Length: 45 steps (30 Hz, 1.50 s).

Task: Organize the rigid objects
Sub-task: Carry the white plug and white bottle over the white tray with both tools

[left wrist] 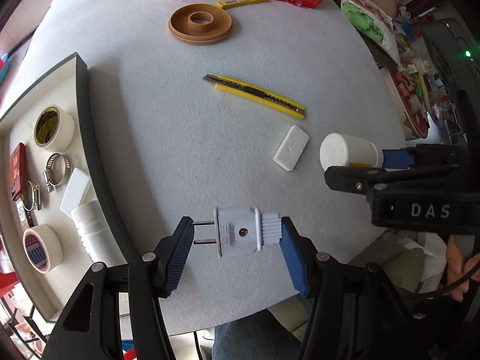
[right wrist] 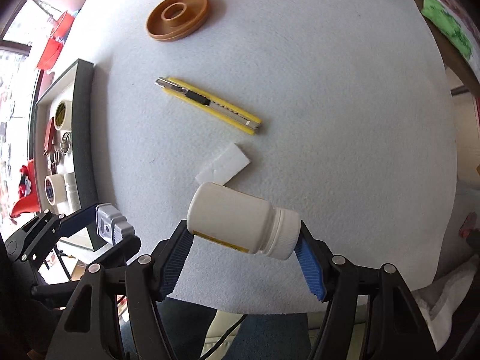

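Two end-on grips are in the air at once: a plug in the left tongs, a pill bottle in the right.

Left tongs [left wrist: 237,249] are closed on the white two-pin plug [left wrist: 240,231], one pad against the pin tips and the other on the ribbed cord end, so a jolt could pivot the plug out and drop it to the desk [left wrist: 168,156]. Right tongs [right wrist: 244,258] pinch the white bottle [right wrist: 240,225] base to cap, tilted; the smooth ends could slip and let it roll toward the edge. Both hang above the desk's near side, well apart from the dark-rimmed tray [left wrist: 90,138]. Only the left view lays open that tray's contents: tape rolls, hose clamps, a red box, white blocks, another bottle. Only the right view shows the bottle's yellow label and the cap's seat on the pad. Still loose on the desk are the yellow utility knife [right wrist: 207,105], the white block [right wrist: 223,165] and the brown spool [right wrist: 177,15].
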Available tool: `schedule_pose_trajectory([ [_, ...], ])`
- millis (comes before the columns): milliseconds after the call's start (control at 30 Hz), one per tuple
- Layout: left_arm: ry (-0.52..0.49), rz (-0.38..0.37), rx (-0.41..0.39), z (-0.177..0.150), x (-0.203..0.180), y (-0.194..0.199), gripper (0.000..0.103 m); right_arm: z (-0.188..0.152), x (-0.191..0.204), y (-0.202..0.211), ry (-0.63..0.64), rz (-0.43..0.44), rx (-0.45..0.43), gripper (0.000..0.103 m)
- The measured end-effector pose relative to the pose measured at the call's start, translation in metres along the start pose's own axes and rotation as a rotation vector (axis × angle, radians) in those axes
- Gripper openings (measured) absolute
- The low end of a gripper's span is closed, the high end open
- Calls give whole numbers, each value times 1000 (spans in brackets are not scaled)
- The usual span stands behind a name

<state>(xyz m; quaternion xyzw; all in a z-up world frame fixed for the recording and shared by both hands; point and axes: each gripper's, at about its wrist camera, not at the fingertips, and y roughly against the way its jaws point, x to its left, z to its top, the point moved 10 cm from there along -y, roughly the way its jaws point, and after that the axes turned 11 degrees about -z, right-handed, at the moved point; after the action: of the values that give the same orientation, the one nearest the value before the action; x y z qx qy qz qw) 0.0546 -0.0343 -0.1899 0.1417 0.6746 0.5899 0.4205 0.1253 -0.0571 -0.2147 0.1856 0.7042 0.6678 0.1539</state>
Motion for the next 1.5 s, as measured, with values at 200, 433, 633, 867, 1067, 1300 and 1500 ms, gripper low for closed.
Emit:
schedule_pose_trajectory([
  [200,26,7,-103,-8,18,32,62,4,17,19,54,-27,-55,69],
  [433,100,67,-234,-12,49,68,62,12,33,44,148,-46,-110,69],
  [633,181,94,-296,-25,86,89,62,16,56,56,207,-50,-137,69],
  [867,254,120,-321,-47,118,101,62,20,86,61,265,-57,-162,69],
  [1067,318,116,-341,-57,140,106,62,27,108,70,311,-64,-183,69],
  [1300,364,117,-354,-65,154,109,62,30,127,73,363,-74,-183,69],
  [1500,393,126,-362,-69,166,114,62,33,143,73,394,-67,-184,69],
])
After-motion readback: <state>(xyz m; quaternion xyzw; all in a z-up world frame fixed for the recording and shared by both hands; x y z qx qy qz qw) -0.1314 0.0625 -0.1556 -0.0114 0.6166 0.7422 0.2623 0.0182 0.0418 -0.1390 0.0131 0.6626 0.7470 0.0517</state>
